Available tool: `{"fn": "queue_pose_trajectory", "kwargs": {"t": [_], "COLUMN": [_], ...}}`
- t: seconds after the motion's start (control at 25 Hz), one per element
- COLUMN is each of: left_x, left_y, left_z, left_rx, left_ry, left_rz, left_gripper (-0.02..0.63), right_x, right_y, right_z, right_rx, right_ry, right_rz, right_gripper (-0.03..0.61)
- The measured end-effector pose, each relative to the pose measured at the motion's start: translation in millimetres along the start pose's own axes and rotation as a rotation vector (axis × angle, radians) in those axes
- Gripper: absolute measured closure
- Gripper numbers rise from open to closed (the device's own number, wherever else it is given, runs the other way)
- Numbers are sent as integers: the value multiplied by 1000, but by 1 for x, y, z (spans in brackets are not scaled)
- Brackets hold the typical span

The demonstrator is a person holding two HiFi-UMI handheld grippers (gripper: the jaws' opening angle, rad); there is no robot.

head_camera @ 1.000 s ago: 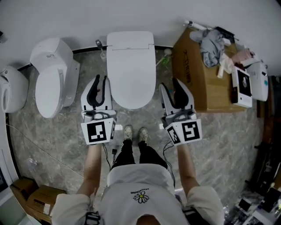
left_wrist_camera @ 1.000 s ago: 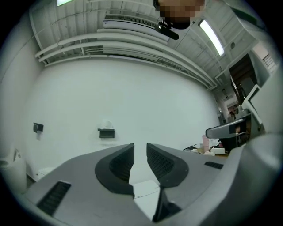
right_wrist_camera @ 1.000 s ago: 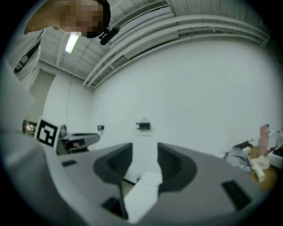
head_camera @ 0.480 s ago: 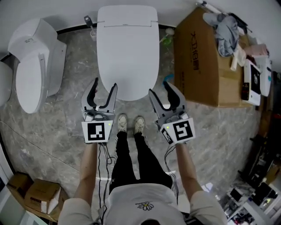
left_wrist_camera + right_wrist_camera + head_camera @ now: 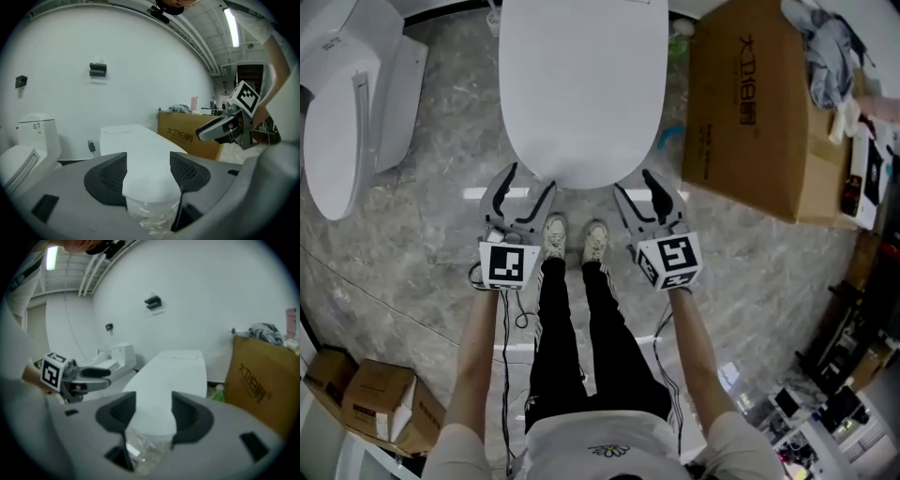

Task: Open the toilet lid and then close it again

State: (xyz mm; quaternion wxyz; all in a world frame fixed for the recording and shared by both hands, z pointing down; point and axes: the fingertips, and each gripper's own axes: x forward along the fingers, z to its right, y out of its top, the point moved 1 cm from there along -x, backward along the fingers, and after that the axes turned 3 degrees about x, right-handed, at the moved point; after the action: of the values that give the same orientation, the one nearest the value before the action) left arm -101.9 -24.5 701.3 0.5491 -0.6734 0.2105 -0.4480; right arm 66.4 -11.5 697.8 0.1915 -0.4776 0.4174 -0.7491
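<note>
A white toilet stands at the top middle with its lid point(image 5: 581, 84) closed flat. My left gripper point(image 5: 530, 180) hovers just off the lid's front left edge, open, nothing between its fingers. Off the front right edge my right gripper point(image 5: 635, 185) is open and empty too. Both pairs of jaws have just been opening. In the left gripper view the lid point(image 5: 140, 150) lies straight ahead beyond the left gripper point(image 5: 147, 173), and the right gripper point(image 5: 225, 129) shows at the right. The right gripper view frames the lid point(image 5: 173, 376) between that gripper's open jaws, with the left gripper point(image 5: 89, 373) to the left.
A second white toilet point(image 5: 347, 103) stands to the left. A large cardboard box point(image 5: 759, 103) with clothes on top stands close on the right. The person's shoes point(image 5: 572, 239) are on the marble floor just before the bowl. Small boxes point(image 5: 370, 394) sit at lower left.
Both grippers have come down beside the toilet to its front edge, and their jaws have spread wider. The toilet now looks larger and nearer in the head view.
</note>
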Motion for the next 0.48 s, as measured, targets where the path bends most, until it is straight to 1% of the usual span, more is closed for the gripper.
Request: {"fn": "queue_pose_trajectory", "kwargs": {"t": [0.12, 0.24, 0.36, 0.48], "left_x": [9, 19, 21, 23], "left_y": [-45, -81, -106, -122], "left_z": [8, 15, 26, 34], "left_rx": [32, 21, 7, 48], "left_ry": [-25, -45, -77, -104], "left_rz": [-64, -126, -161, -190], "left_gripper": [321, 321, 321, 321], "right_x": [15, 27, 34, 40], "right_y": [-41, -74, -104, -124], "right_z": [4, 9, 7, 10], "right_rx": [7, 20, 10, -4], "right_ry": [-15, -22, -18, -23], "right_rz": [-59, -106, -155, -195], "right_gripper": [341, 332, 328, 328]}}
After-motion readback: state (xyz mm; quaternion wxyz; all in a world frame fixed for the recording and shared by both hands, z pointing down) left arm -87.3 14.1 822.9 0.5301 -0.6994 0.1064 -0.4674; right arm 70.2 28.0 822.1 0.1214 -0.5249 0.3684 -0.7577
